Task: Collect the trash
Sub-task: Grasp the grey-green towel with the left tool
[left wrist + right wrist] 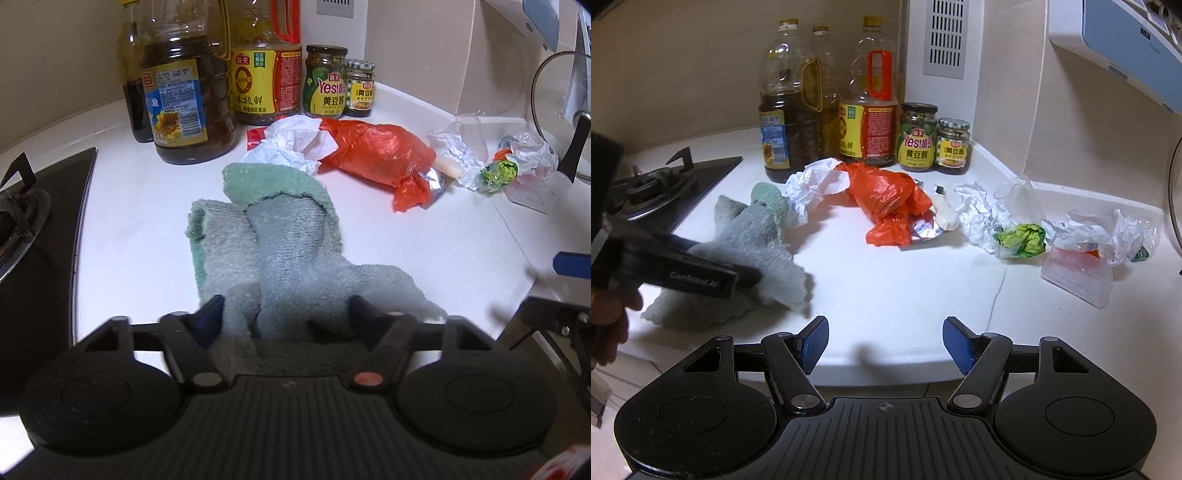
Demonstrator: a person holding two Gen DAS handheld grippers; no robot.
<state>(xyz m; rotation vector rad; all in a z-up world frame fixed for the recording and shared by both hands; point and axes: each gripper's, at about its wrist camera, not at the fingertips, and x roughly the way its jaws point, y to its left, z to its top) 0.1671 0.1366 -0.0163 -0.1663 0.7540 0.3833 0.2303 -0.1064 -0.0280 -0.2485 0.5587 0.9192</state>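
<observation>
Currently, left tongs [286, 314]: clamped on a bunched fold of the grey-green cloth [280, 240], remainder of cloth spread ahead on the white counter [905, 288]. Right tongs [886, 332]: apart, nothing between the blue pads [955, 343], held over the near counter edge.

Ahead of left tongs, just past the cloth: crumpled white paper [291, 142] touching an orange plastic bag [376, 155]. Further right of the bag: crumpled foil [454, 155], green wrapper [496, 173], clear plastic tray [1078, 277] under more crumpled film.

Behind the trash, along the wall: oil bottles [181, 103] and two sauce jars [325, 81]. Left of left tongs: black gas stove [37, 221].
</observation>
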